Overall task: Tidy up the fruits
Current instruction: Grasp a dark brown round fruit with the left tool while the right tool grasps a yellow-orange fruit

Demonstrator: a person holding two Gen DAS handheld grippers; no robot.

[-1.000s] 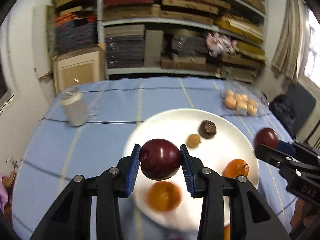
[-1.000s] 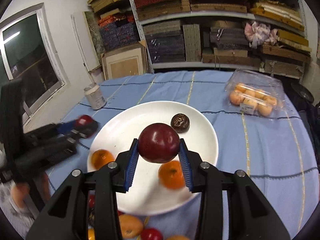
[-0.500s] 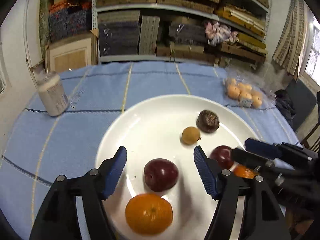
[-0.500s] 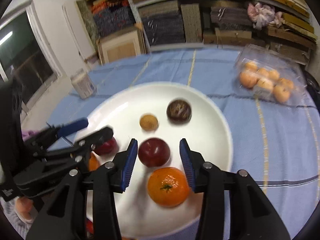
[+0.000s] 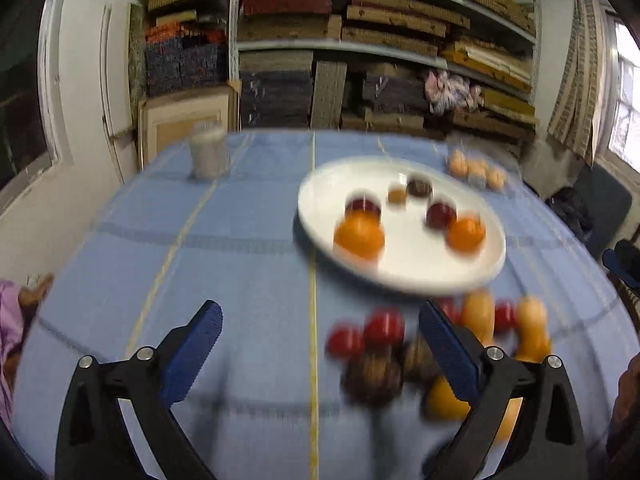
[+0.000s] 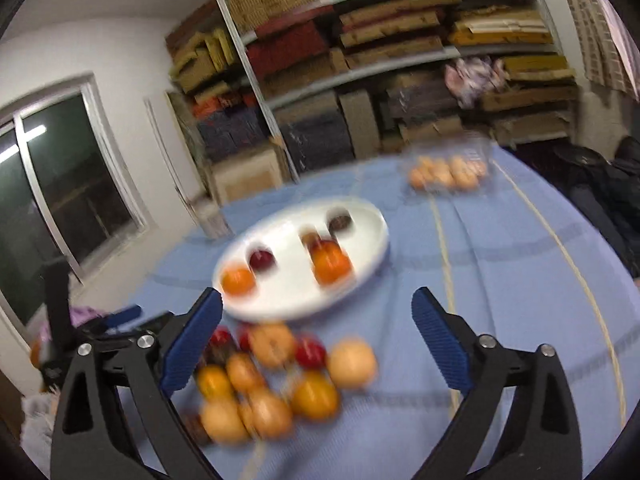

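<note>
Your left gripper (image 5: pixel 320 332) is wide apart and holds nothing. Your right gripper (image 6: pixel 316 312) is wide apart too, with nothing in it. Both hang over the blue cloth (image 5: pixel 240 240). The white plate (image 5: pixel 404 276) has 2 oranges (image 5: pixel 360 236), 2 dark red fruits (image 5: pixel 440 214) and 2 small brown ones on it. A blurry pile of fruit (image 6: pixel 276 380) sits on the cloth, just in front of the plate. A clear box of small fruit (image 6: pixel 448 172) sits behind the plate.

No text, label, brand or number can be read in either view; both are motion-blurred.
</note>
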